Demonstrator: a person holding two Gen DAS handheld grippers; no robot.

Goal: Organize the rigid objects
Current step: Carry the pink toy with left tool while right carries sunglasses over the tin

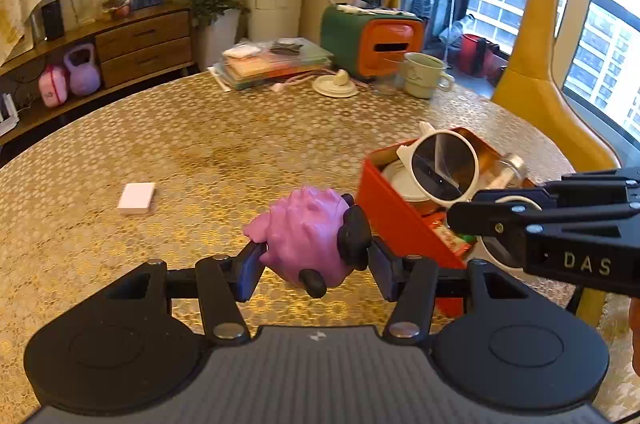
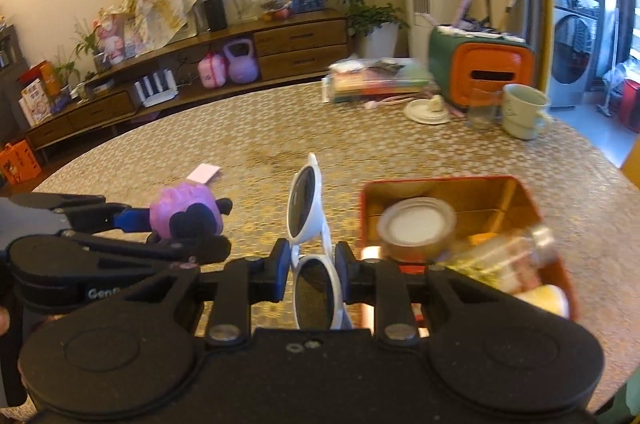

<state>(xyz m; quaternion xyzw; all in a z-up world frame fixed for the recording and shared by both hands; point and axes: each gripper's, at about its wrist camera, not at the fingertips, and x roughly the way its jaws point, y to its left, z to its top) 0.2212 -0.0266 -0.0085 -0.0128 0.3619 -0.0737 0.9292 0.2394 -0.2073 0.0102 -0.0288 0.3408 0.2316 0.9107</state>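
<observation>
my left gripper (image 1: 316,264) was clamped on the pink toy (image 1: 304,244) above the table (image 1: 160,136), just left of the red tin (image 1: 384,212). my right gripper (image 2: 312,272) pinched the sunglasses (image 2: 308,232) by the bridge, beside the tin. that narrow hold could let them pivot and slip; the crowded tin might catch a lens.
</observation>
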